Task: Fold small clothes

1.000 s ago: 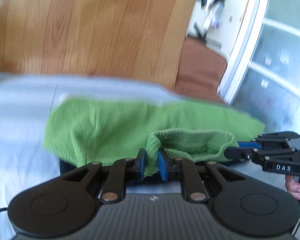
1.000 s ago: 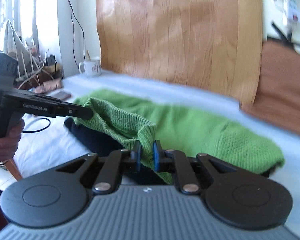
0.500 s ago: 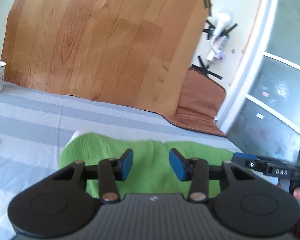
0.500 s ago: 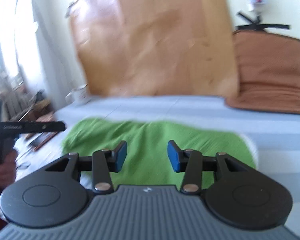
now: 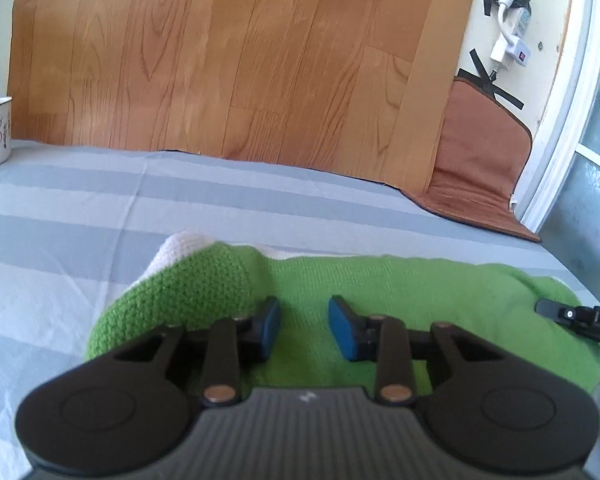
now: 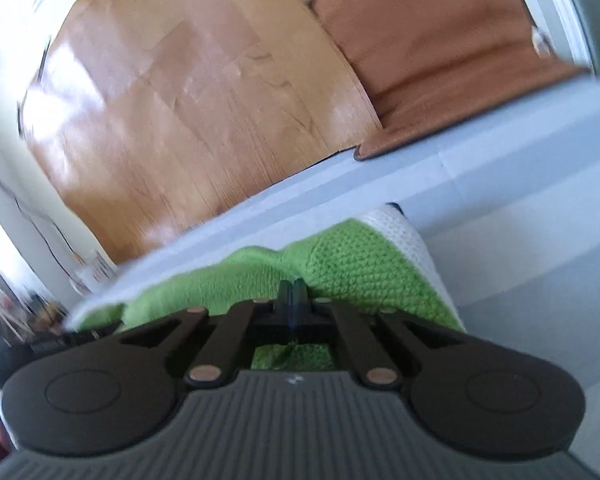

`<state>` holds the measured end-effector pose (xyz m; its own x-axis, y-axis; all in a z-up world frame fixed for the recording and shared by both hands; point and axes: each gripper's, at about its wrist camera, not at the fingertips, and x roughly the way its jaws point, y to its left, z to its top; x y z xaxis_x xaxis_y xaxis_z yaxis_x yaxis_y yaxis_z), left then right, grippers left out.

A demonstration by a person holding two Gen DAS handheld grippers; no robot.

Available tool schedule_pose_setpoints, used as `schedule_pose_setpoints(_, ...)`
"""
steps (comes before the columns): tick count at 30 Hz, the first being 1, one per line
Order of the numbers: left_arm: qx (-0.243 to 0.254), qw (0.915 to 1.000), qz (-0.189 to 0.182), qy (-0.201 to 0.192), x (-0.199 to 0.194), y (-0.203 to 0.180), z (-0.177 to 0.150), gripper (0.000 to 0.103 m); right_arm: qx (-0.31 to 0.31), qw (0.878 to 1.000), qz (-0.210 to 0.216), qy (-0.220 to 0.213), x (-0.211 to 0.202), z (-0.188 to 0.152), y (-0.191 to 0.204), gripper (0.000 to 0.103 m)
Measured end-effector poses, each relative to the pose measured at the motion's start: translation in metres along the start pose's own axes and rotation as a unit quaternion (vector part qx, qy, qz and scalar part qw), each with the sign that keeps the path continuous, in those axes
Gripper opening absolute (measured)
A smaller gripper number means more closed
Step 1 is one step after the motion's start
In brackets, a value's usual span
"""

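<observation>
Directly beneath both tools [image 5: 303, 333] [image 6: 293, 291] lies the green knit [image 5: 380, 284].

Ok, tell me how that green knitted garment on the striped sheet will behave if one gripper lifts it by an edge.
The green knitted garment will probably go floppy and drape, since it already lies in soft folds. Its chunky knit should grip well between the pads rather than slip. The folded layers, with a white edge showing beneath, may slide apart if only one gripper lifts.
</observation>
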<state>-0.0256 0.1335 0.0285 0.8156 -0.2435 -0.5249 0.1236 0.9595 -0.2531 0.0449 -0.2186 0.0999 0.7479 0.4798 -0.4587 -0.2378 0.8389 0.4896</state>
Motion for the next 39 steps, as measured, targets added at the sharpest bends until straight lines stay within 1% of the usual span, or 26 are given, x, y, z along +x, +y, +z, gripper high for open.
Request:
schedule_pose_setpoints(2,-0.004,0.9999,-0.010,-0.013,-0.007,0.001,-0.002,0.036,0.002,1.000,0.001,-0.003,-0.006,0.000,0.007,0.012)
schedule_pose_setpoints(3,-0.004,0.9996,-0.011,-0.026,-0.011,0.001,-0.004,0.040,0.001,1.000,0.002,-0.007,-0.011,-0.002,0.013,0.016)
schedule_pose_setpoints(4,-0.002,0.9992,-0.012,-0.039,-0.016,0.003,-0.003,0.044,-0.007,1.000,0.004,-0.011,-0.012,-0.004,0.020,0.027)
schedule_pose_setpoints(5,-0.001,0.9987,-0.014,-0.049,-0.019,0.002,-0.003,0.045,-0.020,1.000,0.007,-0.015,-0.014,-0.007,0.029,0.033)
schedule_pose_setpoints(6,0.001,0.9983,-0.018,-0.055,-0.022,0.002,-0.003,0.046,-0.039,0.999,0.012,-0.018,-0.019,-0.013,0.039,0.033)
schedule_pose_setpoints(9,0.000,0.9982,-0.025,-0.055,-0.022,0.001,-0.002,0.046,-0.083,0.996,0.032,-0.009,-0.007,-0.011,0.073,0.033)
schedule_pose_setpoints(11,-0.006,0.9983,-0.025,-0.052,-0.021,0.002,-0.001,0.046,-0.099,0.994,0.048,0.003,0.009,-0.011,0.091,0.033)
schedule_pose_setpoints(13,-0.014,0.9984,-0.025,-0.050,-0.021,0.004,0.001,0.049,-0.110,0.992,0.057,0.018,0.028,-0.013,0.101,0.033)
schedule_pose_setpoints(15,-0.018,0.9986,-0.023,-0.043,-0.019,0.006,0.001,0.049,-0.123,0.990,0.051,0.040,0.045,-0.018,0.107,0.034)
schedule_pose_setpoints(16,-0.018,0.9989,-0.022,-0.038,-0.018,0.006,0.001,0.051,-0.127,0.989,0.039,0.066,0.058,-0.023,0.106,0.038)
schedule_pose_setpoints(17,-0.015,0.9991,-0.019,-0.035,-0.016,0.005,0.001,0.052,-0.125,0.988,0.033,0.084,0.067,-0.029,0.103,0.038)
schedule_pose_setpoints(18,-0.011,0.9993,-0.017,-0.032,-0.015,0.004,0.001,0.053,-0.125,0.989,0.043,0.065,0.064,-0.034,0.099,0.038)
schedule_pose_setpoints(19,-0.005,0.9995,-0.014,-0.029,-0.014,0.002,0.000,0.054,-0.127,0.989,0.047,0.060,0.063,-0.035,0.097,0.038)
schedule_pose_setpoints(22,0.011,0.9995,-0.009,-0.027,-0.013,-0.003,-0.001,0.059,-0.129,0.989,0.046,0.059,0.055,-0.034,0.095,0.038)
schedule_pose_setpoints(25,0.016,0.9995,-0.007,-0.026,-0.012,-0.004,-0.002,0.060,-0.139,0.987,0.056,0.050,0.044,-0.036,0.092,0.041)
schedule_pose_setpoints(27,0.016,0.9995,-0.008,-0.024,-0.012,-0.004,-0.002,0.061,-0.143,0.987,0.060,0.042,0.036,-0.040,0.089,0.041)
schedule_pose_setpoints(31,0.022,0.9995,-0.008,-0.022,-0.011,-0.006,-0.003,0.065,-0.118,0.989,0.079,0.027,0.025,-0.049,0.076,0.041)
schedule_pose_setpoints(35,0.027,0.9994,-0.009,-0.022,-0.011,-0.008,-0.003,0.068,-0.081,0.992,0.098,0.026,0.024,-0.046,0.066,0.041)
schedule_pose_setpoints(39,0.029,0.9993,-0.010,-0.022,-0.011,-0.009,-0.004,0.073,-0.074,0.991,0.104,0.026,0.024,-0.046,0.066,0.041)
